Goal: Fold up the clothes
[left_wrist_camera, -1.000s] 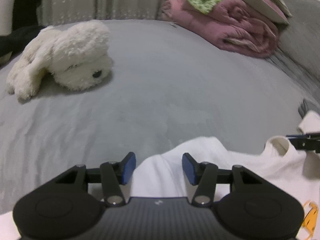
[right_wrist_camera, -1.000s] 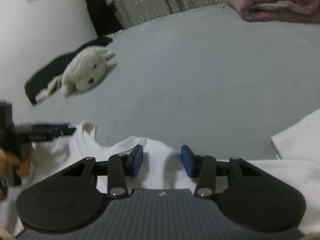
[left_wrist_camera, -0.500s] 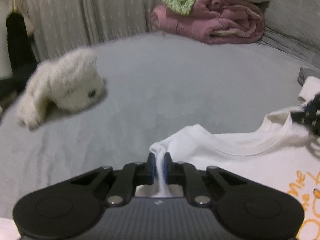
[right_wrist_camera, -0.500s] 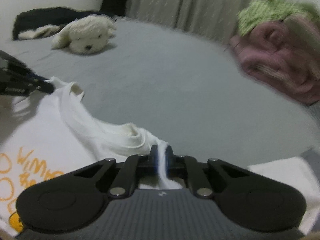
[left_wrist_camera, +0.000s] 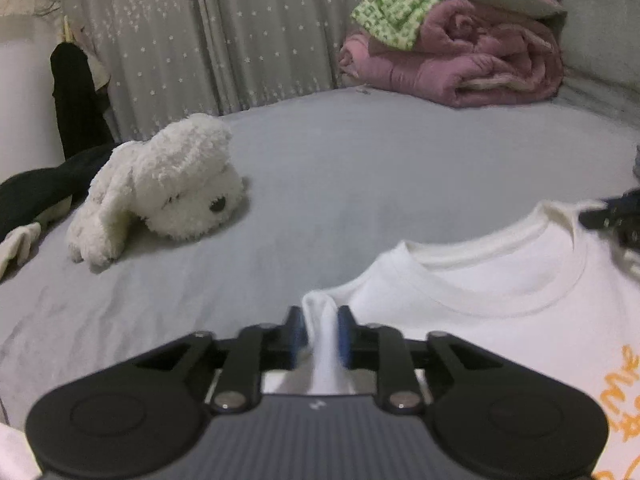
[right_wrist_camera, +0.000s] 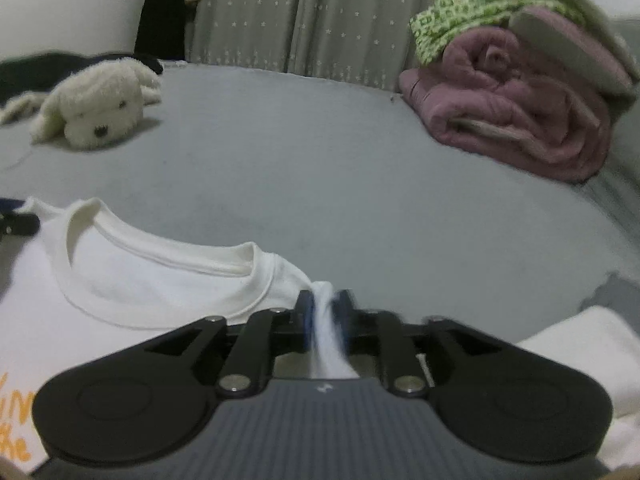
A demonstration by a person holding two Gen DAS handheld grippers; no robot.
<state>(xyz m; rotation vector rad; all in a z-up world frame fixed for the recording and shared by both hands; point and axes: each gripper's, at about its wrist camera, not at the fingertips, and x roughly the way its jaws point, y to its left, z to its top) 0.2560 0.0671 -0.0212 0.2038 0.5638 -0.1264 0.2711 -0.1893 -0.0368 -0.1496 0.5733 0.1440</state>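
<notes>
A second ago both sets of jaws stood wide over the white T-shirt (left_wrist_camera: pixel 500 320); now each pair is clamped on a pinch of its fabric at a shoulder. The left gripper (left_wrist_camera: pixel 318 330) holds a bunched ridge of cloth at lower centre of its frame, and the right gripper (right_wrist_camera: pixel 325 312) does the same in its own view. The shirt's round collar (right_wrist_camera: pixel 160 256) has risen and now spreads between the two grippers, where before it lay slack near the bottom edge. Orange lettering (left_wrist_camera: pixel 624 380) shows at the lower right of the left view. The other gripper's dark tip shows at the right edge of the left view and the left edge of the right view.

The shirt lies on a grey bed (left_wrist_camera: pixel 340 184) that fills the middle of both frames. A white plush dog (left_wrist_camera: pixel 160 184) rests at the left of the left view, well apart from the shirt. A rolled pink quilt (left_wrist_camera: pixel 460 60) with a green patterned cloth (left_wrist_camera: pixel 396 8) on top sits at upper right. Behind hangs a grey star-printed curtain (left_wrist_camera: pixel 200 32). A folded white cloth (right_wrist_camera: pixel 580 344) lies at the lower right of the right view.
</notes>
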